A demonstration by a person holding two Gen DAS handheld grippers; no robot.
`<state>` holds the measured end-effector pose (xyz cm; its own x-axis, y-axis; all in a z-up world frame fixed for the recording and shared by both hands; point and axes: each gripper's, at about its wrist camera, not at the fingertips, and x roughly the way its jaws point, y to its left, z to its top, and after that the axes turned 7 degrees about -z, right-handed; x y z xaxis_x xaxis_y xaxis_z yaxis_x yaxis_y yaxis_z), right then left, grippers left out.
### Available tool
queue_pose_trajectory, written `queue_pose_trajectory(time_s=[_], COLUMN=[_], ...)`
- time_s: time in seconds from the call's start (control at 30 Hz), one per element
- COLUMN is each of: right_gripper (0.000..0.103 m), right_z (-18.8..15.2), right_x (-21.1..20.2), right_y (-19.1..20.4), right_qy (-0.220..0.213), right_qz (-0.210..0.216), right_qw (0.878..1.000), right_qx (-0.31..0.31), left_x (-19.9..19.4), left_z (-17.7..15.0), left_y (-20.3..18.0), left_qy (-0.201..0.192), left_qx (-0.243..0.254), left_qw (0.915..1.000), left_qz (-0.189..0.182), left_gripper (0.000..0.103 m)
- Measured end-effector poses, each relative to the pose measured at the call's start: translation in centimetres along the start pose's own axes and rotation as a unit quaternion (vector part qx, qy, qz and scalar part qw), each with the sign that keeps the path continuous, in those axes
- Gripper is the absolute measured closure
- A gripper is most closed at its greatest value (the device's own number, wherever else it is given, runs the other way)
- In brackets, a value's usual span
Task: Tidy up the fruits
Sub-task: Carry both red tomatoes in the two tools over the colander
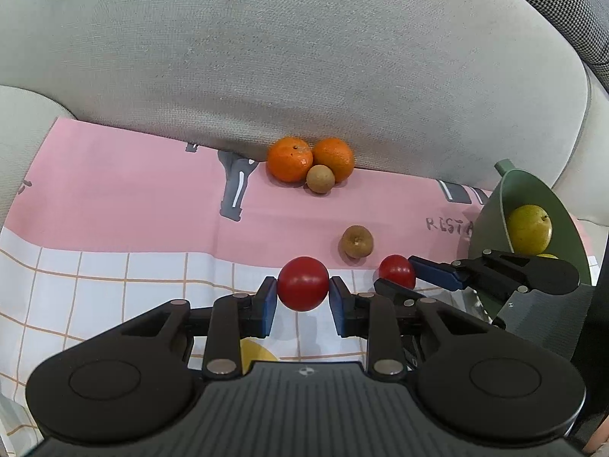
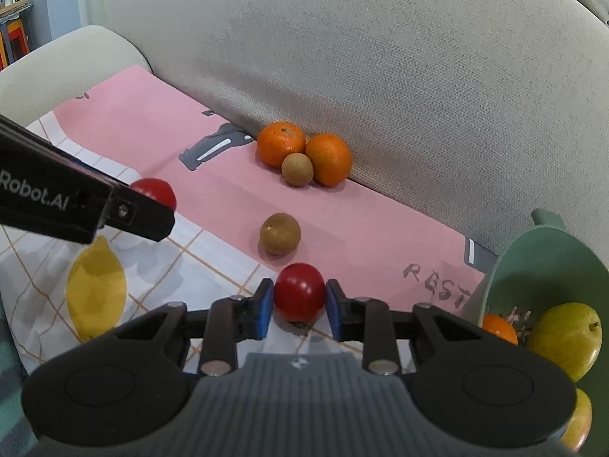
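The left gripper (image 1: 303, 297) is gripping a red tomato (image 1: 303, 283), its blue fingers (image 1: 267, 306) pressing on the fruit's two sides; the tomato is sitting squarely between the fingertips, raised above the cloth (image 1: 114, 205). The right gripper (image 2: 299, 306) is closing narrowly around a second red tomato (image 2: 299, 291): its fingers (image 2: 262, 310) are lying against both flanks of the fruit, which is resting low, at or just above the cloth. In the left wrist view this second tomato (image 1: 397, 271) is showing between the right gripper's fingers just beside the green bowl (image 1: 491, 205). The bowl is holding a yellow-green pear (image 2: 567, 339) and an orange fruit (image 2: 498, 329). Two oranges (image 2: 281, 144) and a small brown fruit (image 2: 297, 169) are clustering together against the sofa back (image 2: 380, 76). Another brown fruit (image 2: 280, 234) is lying alone on the pink part of the cloth, near the right fingers.
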<state>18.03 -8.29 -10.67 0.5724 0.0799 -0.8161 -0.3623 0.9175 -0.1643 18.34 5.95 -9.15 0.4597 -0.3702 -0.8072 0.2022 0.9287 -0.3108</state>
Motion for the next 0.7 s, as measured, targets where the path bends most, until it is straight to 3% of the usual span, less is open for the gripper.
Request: queue_pose_trajectory(time_s=[0.47, 0.7], right_gripper=[0.078, 0.078], right_z=[-0.1, -2.0], right_x=[-9.0, -11.5], right_y=[-3.0, -6.7], right_qy=[-0.076, -0.068], right_qz=[-0.004, -0.016], right_qw=[0.997, 0.997], right_qx=[0.003, 0.033], left_x=[-3.8, -3.8], left_z=[0.8, 0.4], left_y=[-5.4, -10.1], left_qy=[-0.024, -0.019], left_qx=[0.048, 0.101], left_qw=[0.9976, 0.9921], left_qz=[-0.042, -0.073], left_gripper=[0.07, 0.07])
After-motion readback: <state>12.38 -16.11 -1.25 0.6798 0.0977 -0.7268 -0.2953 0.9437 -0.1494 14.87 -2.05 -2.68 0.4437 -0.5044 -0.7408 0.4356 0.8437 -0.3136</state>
